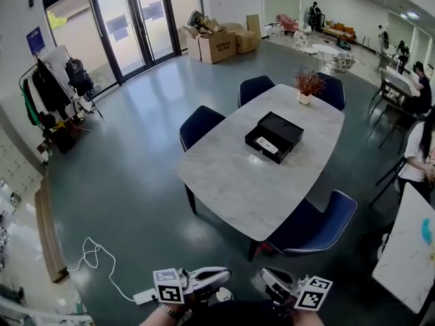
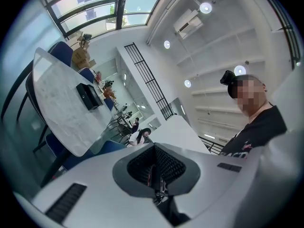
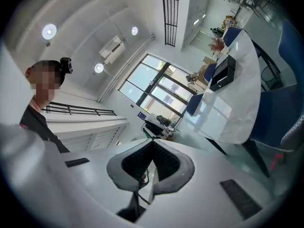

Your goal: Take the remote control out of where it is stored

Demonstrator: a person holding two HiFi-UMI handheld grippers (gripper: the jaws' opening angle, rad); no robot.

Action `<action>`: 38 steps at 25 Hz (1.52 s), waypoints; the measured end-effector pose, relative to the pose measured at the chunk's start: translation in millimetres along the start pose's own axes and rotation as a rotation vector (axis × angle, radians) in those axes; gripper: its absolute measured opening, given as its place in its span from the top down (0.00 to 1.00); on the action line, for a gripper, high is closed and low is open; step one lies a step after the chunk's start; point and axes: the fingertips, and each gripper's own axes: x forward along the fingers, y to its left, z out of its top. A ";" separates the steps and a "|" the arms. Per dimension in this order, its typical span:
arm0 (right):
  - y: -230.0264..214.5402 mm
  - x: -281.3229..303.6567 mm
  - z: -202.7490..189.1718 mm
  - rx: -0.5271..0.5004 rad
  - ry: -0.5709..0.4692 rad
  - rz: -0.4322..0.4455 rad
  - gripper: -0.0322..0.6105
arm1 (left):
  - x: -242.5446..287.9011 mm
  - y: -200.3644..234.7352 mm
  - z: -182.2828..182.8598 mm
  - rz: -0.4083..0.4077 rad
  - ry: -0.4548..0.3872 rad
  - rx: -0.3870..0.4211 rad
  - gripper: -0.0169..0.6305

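Looking down, the head view has the remote control (image 1: 266, 145) in the open black box (image 1: 287, 129) on the table (image 1: 234, 189), well apart from the left gripper (image 1: 216, 276) and right gripper (image 1: 272, 282) (both at the bottom edge). Left gripper view: jaws together, empty. Right gripper view: likewise together, empty.

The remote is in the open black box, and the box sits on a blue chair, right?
No. The remote is in the open black box, but the box sits on the white table; the head view shows it.
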 end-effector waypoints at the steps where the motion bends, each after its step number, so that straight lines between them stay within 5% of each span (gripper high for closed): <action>1: 0.2 5.5 -0.4 -0.019 0.006 -0.012 0.93 | -5.4 2.3 2.6 -0.001 -0.002 -0.004 0.96; 16: -7.0 25.2 0.2 0.015 0.018 -0.034 0.93 | -29.5 13.6 8.6 -0.013 -0.040 -0.031 0.96; 20: -19.2 35.6 42.6 -0.094 0.039 -0.055 0.93 | -33.9 19.0 20.8 0.027 -0.097 -0.018 0.96; 30: -55.7 69.3 131.5 -0.101 0.066 0.028 0.93 | -5.1 42.4 47.3 0.105 -0.222 -0.008 0.96; 38: -104.6 91.4 201.3 -0.174 0.095 -0.007 0.93 | 20.3 71.9 59.8 0.153 -0.261 -0.032 0.96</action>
